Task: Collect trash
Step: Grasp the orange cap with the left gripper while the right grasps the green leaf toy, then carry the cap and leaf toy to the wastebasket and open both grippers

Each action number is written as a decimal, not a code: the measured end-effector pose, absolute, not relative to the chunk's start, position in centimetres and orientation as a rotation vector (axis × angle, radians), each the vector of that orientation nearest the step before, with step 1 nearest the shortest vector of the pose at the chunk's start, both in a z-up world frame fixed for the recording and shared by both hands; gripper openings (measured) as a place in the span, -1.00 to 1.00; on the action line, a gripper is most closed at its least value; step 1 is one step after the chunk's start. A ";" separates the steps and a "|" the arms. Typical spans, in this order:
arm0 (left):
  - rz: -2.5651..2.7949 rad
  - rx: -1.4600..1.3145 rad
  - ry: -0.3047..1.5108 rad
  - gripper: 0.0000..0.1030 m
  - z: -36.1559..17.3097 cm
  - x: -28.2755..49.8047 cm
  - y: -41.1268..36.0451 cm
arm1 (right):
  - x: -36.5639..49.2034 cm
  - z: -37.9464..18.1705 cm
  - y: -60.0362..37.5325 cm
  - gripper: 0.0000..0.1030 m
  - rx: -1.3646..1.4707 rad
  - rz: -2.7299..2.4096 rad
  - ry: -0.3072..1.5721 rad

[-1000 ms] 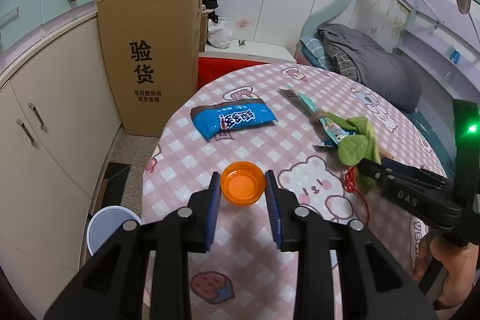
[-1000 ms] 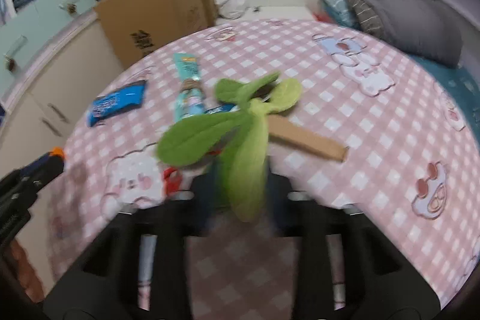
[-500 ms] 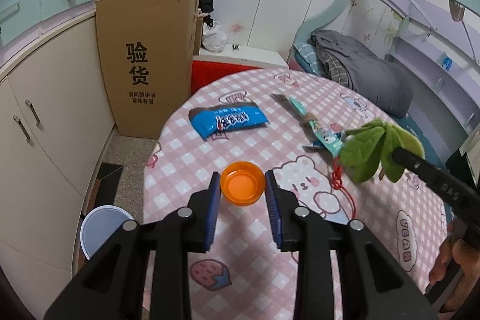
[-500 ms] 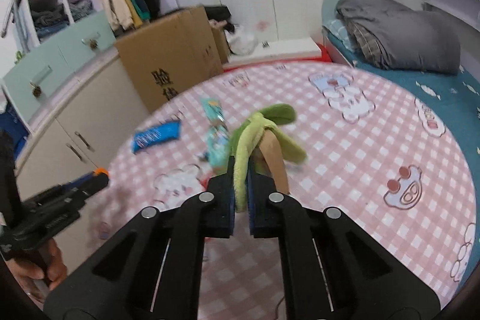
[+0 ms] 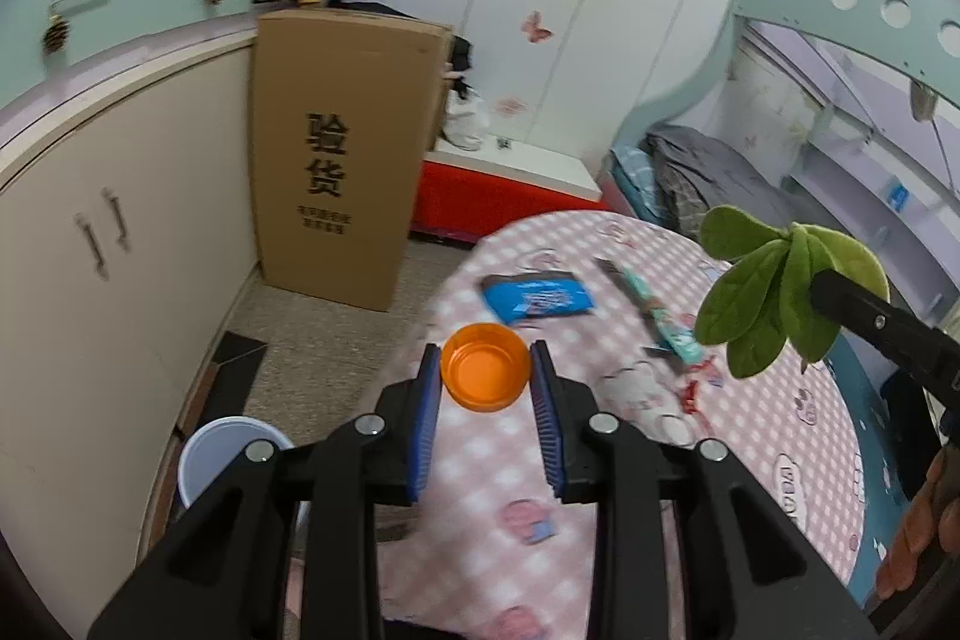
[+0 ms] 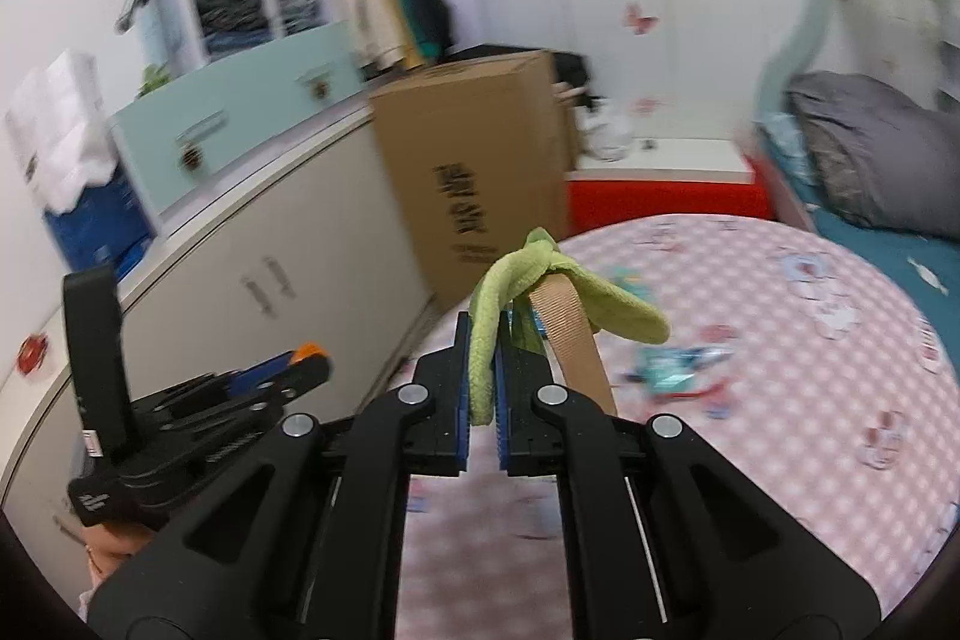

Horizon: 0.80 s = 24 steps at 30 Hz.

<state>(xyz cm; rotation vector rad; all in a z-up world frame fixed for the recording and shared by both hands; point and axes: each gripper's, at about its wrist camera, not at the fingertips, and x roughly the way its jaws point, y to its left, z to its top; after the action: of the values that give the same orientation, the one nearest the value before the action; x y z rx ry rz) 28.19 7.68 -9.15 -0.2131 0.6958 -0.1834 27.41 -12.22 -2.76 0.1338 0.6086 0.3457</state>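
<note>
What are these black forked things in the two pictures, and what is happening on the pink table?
There is no robot here. A person holds one hand tool in each hand, each with two fingers and a wide-angle camera looking along them.

In the left tool's picture, the left gripper clamps a small round orange plastic cap between its blue pads. In the other picture, the right gripper is shut on a green fabric leaf sprig with a tan ribbon; the same sprig shows at the right edge of the left picture.

On the round table with the pink checked cloth lie a blue snack wrapper and a long teal wrapper. A white bucket stands on the floor below.
</note>
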 end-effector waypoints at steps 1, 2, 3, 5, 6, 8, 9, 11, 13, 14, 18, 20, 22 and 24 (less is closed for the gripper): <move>-0.166 -0.220 0.698 -0.45 -9.3 28.1 8.7 | 27.6 -2.9 -10.9 -0.88 0.128 0.369 0.617; -0.149 -0.227 0.700 -0.45 -9.4 28.0 9.5 | 27.9 -3.2 -9.1 -0.88 0.121 0.402 0.629; -0.129 -0.236 0.703 -0.45 -9.8 27.9 10.9 | 28.1 -3.4 -7.8 -0.88 0.115 0.425 0.638; -0.091 -0.248 0.709 -0.45 -10.5 27.8 13.2 | 28.6 -4.2 -4.5 -0.88 0.092 0.476 0.662; -0.062 -0.257 0.718 -0.45 -11.1 27.8 14.8 | 28.9 -4.6 -3.1 -0.88 0.085 0.499 0.674; -0.023 -0.272 0.733 -0.45 -12.0 27.8 17.2 | 29.5 -5.6 0.4 -0.88 0.056 0.544 0.702; 0.001 -0.282 0.741 -0.45 -12.5 27.8 18.4 | 29.8 -6.1 1.7 -0.88 0.046 0.561 0.714; 0.046 -0.301 0.762 -0.45 -14.0 27.9 21.2 | 30.6 -7.4 5.1 -0.88 0.022 0.600 0.750; 0.094 -0.324 0.792 -0.45 -15.8 28.1 23.9 | 31.6 -9.0 8.1 -0.88 0.000 0.631 0.784; 0.112 -0.335 0.805 -0.45 -16.6 28.2 25.0 | 31.9 -9.7 9.4 -0.88 -0.010 0.642 0.799; 0.197 -0.374 0.858 -0.45 -20.0 28.9 29.4 | 34.0 -13.1 14.3 -0.87 -0.064 0.686 0.858; 0.244 -0.393 0.878 -0.45 -21.6 29.4 31.2 | 35.3 -15.4 16.7 -0.87 -0.102 0.703 0.898; 0.288 -0.403 0.904 -0.45 -23.2 30.0 32.9 | 36.6 -17.5 18.6 -0.86 -0.122 0.704 0.934; 0.322 -0.413 0.921 -0.45 -24.5 30.4 34.1 | 37.9 -19.9 20.3 -0.78 -0.145 0.708 0.966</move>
<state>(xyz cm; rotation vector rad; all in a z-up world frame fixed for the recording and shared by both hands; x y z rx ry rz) 30.42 34.10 -24.54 -0.4135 0.9211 0.3221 37.85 20.28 -19.86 -0.1450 0.9660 0.7084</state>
